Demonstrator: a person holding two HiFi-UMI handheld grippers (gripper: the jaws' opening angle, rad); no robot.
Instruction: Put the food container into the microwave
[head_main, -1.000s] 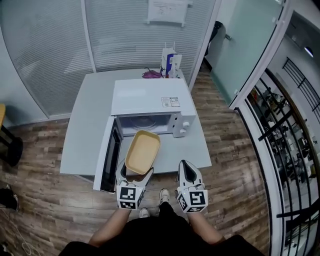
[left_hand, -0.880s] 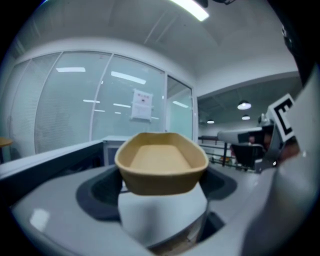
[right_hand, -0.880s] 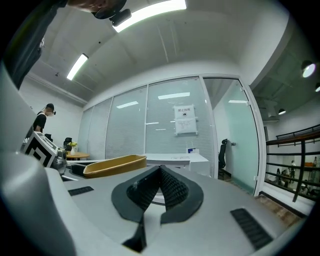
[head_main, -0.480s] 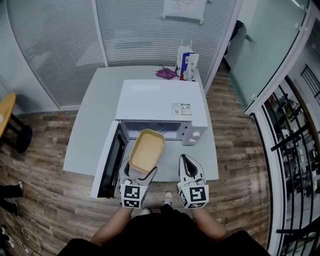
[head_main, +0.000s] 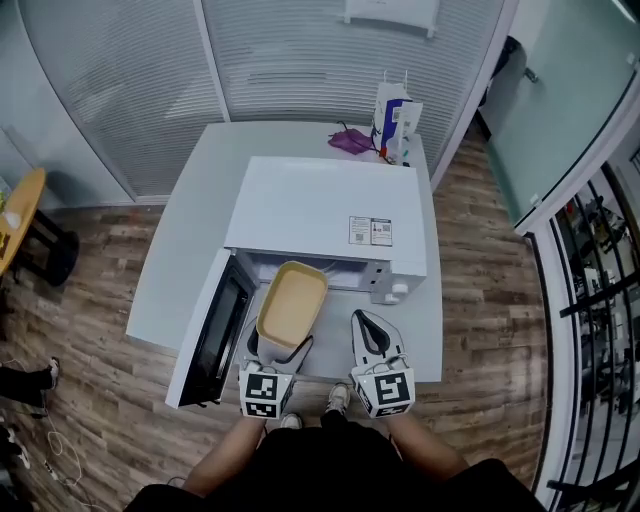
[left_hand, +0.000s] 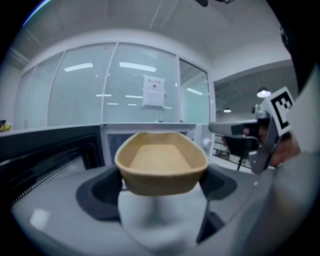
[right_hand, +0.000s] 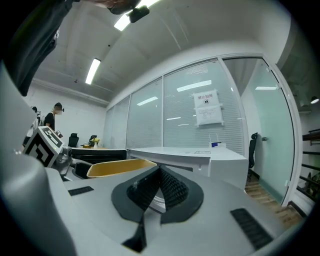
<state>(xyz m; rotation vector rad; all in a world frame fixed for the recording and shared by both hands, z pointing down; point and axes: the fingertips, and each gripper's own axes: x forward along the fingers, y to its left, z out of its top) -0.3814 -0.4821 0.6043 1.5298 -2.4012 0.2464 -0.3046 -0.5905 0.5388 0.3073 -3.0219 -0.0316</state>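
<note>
Each hand carries a gripper with a pale grey-white moulded shell. The left gripper (head_main: 279, 348) ends at the rear in a marker cube (head_main: 264, 391) printed with black-and-white squares; the right gripper (head_main: 366, 322) has one too, with a blocky pattern on its top face. The fingers (right_hand: 170, 186) are black with a fine ribbed tread, set in dark rounded mounts, and black ridged strips (right_hand: 250, 227) lie along the right shell. The person wears black clothing (head_main: 320, 470) and light shoes (head_main: 337, 398)
</note>
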